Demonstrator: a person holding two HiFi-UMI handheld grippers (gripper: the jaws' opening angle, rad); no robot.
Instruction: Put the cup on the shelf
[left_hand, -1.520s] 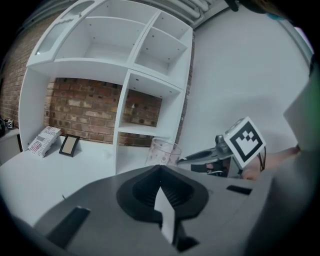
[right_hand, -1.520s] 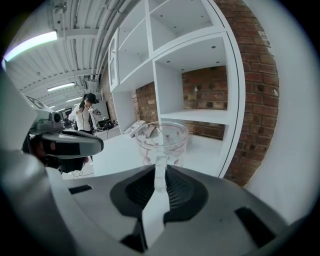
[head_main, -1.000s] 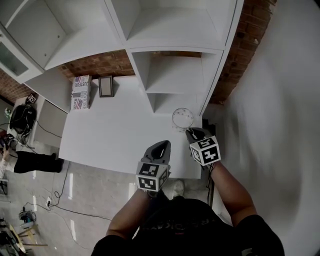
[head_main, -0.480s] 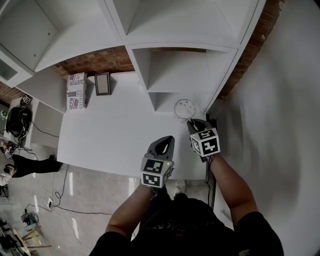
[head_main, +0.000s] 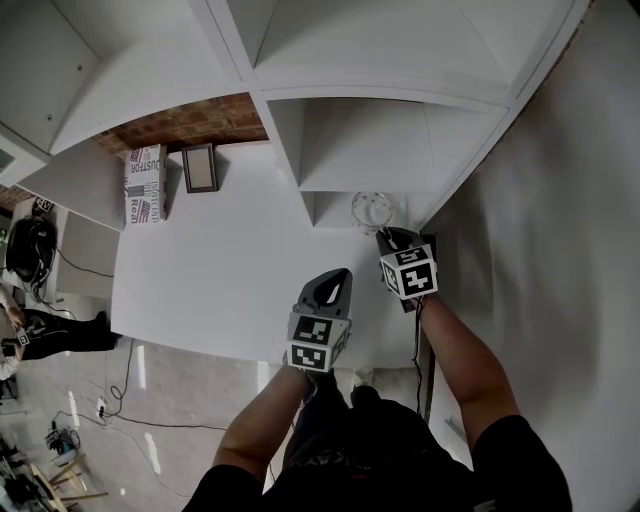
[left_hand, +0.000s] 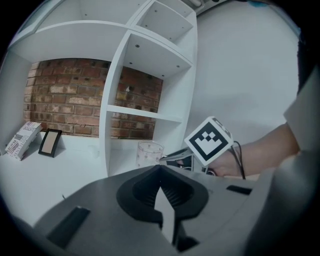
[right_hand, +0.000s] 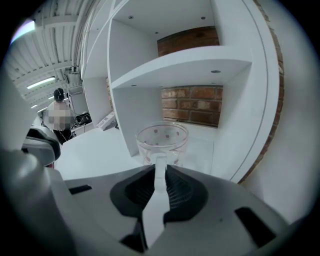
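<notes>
1. Just ahead of the right gripper (head_main: 386, 238) in the head view, the cup (head_main: 368, 209) sits at the mouth of the lowest compartment of the white shelf (head_main: 360, 150), touching the gripper's tip. The left gripper (head_main: 336, 279) hangs to the right one's left and a little behind it, over the white table (head_main: 220, 260). Well off to its left, by the brick wall, are a box (head_main: 145, 183) and a picture frame (head_main: 199, 168).
2. In the left gripper view, this gripper's (left_hand: 160, 169) jaws are pressed together with nothing between them. Beyond its tip and slightly to the left, the cup (left_hand: 149, 152) stands upright inside the bottom compartment. It is clear glass with small dots. The right gripper reaches in to it from the right.
3. In the right gripper view, this gripper's (right_hand: 160, 167) jaws are clamped on the cup's handle. The cup (right_hand: 162, 141) is straight ahead at the fingertips, upright with its mouth up, under a shelf board. A divider wall is to its left and the side wall to its right. I cannot tell whether its base rests on the compartment floor.
</notes>
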